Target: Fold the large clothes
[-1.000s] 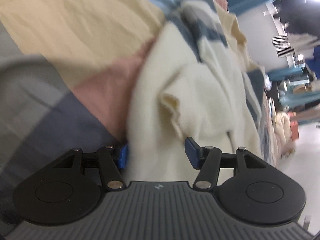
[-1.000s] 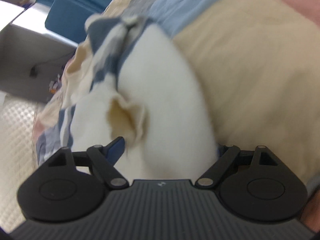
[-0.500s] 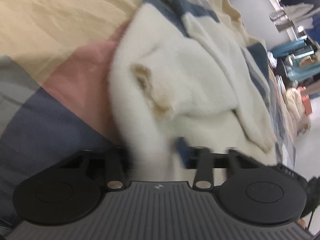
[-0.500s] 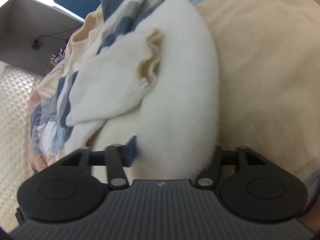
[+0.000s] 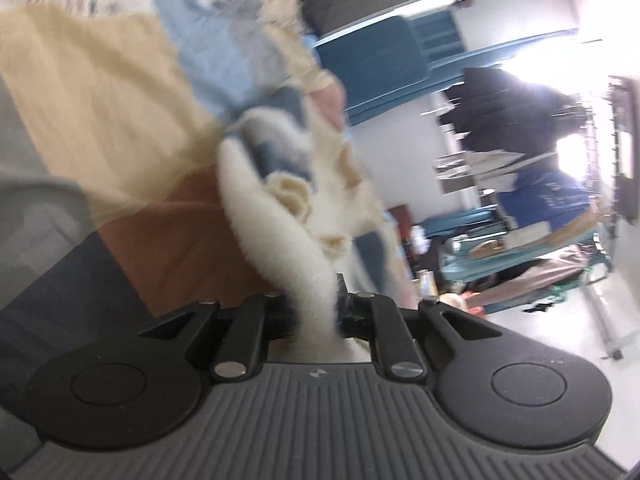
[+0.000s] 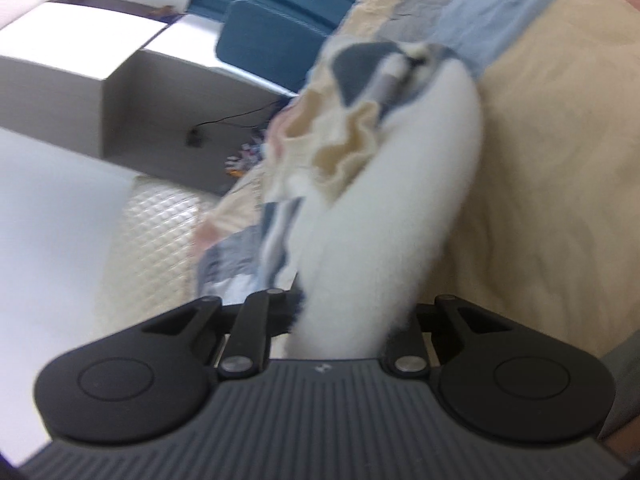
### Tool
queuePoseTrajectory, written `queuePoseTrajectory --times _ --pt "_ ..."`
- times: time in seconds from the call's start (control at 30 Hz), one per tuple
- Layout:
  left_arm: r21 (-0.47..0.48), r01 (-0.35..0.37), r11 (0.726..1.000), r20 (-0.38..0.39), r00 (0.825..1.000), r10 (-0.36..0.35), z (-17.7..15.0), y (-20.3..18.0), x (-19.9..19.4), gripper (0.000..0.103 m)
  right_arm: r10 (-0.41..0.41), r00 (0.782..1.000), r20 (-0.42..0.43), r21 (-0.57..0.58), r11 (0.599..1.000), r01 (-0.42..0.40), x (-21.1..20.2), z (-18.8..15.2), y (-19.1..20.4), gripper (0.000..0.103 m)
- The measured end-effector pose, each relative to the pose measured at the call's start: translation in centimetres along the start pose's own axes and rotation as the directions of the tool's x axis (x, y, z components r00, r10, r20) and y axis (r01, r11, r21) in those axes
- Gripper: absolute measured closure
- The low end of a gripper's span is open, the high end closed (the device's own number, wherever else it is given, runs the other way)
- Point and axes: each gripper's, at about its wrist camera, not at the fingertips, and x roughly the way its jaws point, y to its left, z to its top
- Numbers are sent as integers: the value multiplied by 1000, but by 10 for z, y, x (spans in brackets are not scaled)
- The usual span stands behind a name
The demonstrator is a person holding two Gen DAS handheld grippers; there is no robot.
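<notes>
A fluffy cream sweater with blue-grey stripes (image 5: 276,200) hangs stretched over a patchwork bedspread (image 5: 88,92). My left gripper (image 5: 314,308) is shut on a cream edge of it, the cloth bunched between the jaws. In the right wrist view the same sweater (image 6: 404,184) runs from the gripper up to its striped part. My right gripper (image 6: 348,320) is shut on a thick cream fold. Both fingertips are mostly hidden by the cloth. Both views are motion-blurred.
The bedspread (image 6: 540,160) has beige, light blue, pink and dark blue patches. A blue chair (image 6: 272,44) and white cabinets (image 6: 120,76) stand beyond the bed. A person in a blue shirt (image 5: 548,196) stands at cluttered tables far right.
Both grippers closed on the sweater and lifted it off the bedspread. The jaws were wide apart around the cloth a second ago; now they pinch it and the sweater is pulled taut.
</notes>
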Motion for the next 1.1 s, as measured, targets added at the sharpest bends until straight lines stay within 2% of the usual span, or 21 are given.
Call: queuePoseTrajectory --times 0.23,0.37,0.47,0.6,0.7,0.8,0.87,0.97,1.03,1.1 --pt "100 144 985 17 989 -146 -20 -58 -83 89 117 993 -10 -71 991 -117 -66 -6 46 79" --pt "190 181 965 24 982 -189 -50 -75 -133 88 142 990 -26 -111 983 -144 -109 -16 62 78" --pt "246 157 956 45 984 -174 -76 -64 -155 88 129 991 -32 -118 984 -132 -127 -23 61 72" --pt "187 152 971 36 986 -161 -85 -35 -146 88 77 996 -35 -78 994 -79 -123 -25 46 68" --pt "167 152 974 39 986 -161 -71 -29 -132 87 81 996 -29 -3 997 -81 -112 -20 37 67" --pt "157 149 976 50 986 -158 -44 -37 -110 86 131 991 15 19 991 -131 -103 -7 46 57" --pt "159 142 977 63 986 -153 -22 -47 -88 84 161 985 60 1 987 -162 -93 7 59 45" --pt "165 119 979 77 988 -133 8 -62 -50 83 164 983 84 -10 986 -164 -60 36 73 45" --pt "188 91 978 75 991 -107 28 -71 -18 83 117 988 99 -12 993 -116 -32 55 77 47" --pt "190 52 980 76 995 -67 47 -73 14 83 70 993 98 -22 997 -69 -4 73 79 64"
